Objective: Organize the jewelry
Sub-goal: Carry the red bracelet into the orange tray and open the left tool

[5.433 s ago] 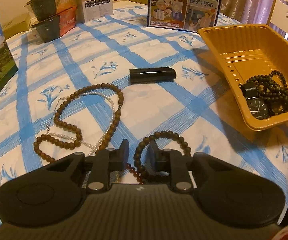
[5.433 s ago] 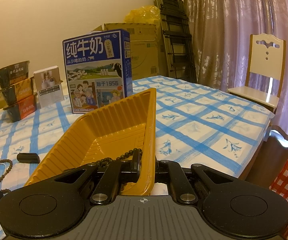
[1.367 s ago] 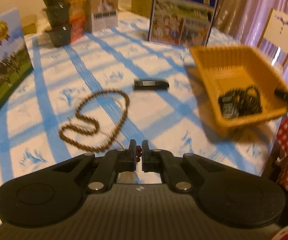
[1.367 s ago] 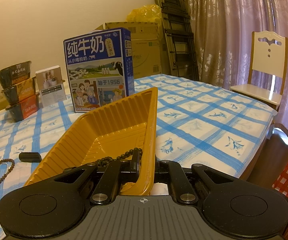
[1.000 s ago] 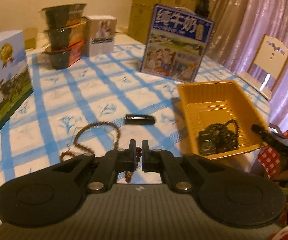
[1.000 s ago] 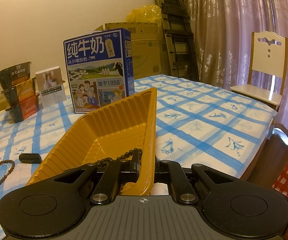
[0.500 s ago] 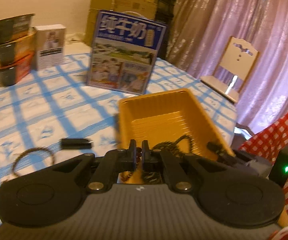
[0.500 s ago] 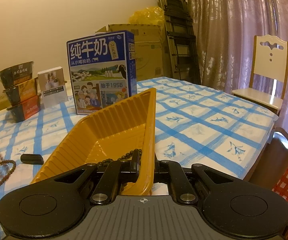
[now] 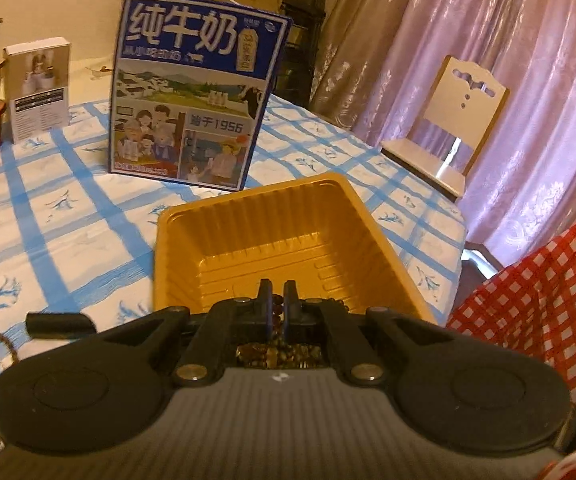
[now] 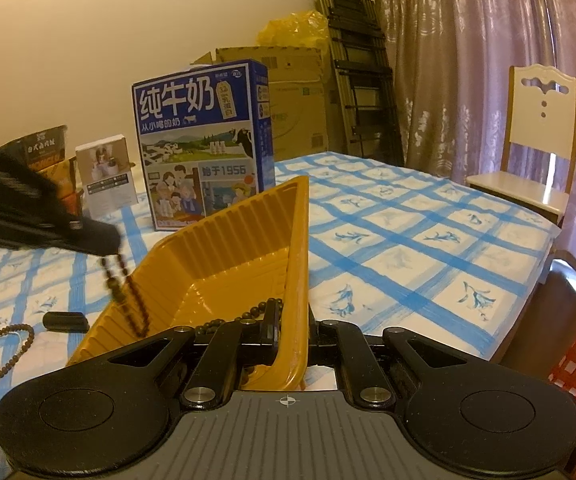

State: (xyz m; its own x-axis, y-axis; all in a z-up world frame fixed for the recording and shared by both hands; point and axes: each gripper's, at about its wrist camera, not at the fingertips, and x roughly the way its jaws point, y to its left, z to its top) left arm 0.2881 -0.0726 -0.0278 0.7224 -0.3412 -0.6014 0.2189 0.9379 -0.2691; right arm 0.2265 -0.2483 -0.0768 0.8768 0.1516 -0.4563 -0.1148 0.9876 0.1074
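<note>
My left gripper is shut on a brown bead bracelet and holds it over the near end of the yellow tray. In the right wrist view the left gripper shows at the left with the bracelet hanging down over the tray's left wall. My right gripper is shut on the near wall of the tray. Dark beads lie in the tray behind its fingers. A brown bead necklace with a pearl strand lies on the table at the left.
A black cylinder lies on the blue-checked tablecloth left of the tray. A blue milk carton stands behind the tray, with a small white box and stacked bowls further left. A white chair stands past the table's right edge.
My left gripper closed on the bracelet, lifted it off the table and carried it right to over the tray. My right gripper has stayed shut on the tray wall.
</note>
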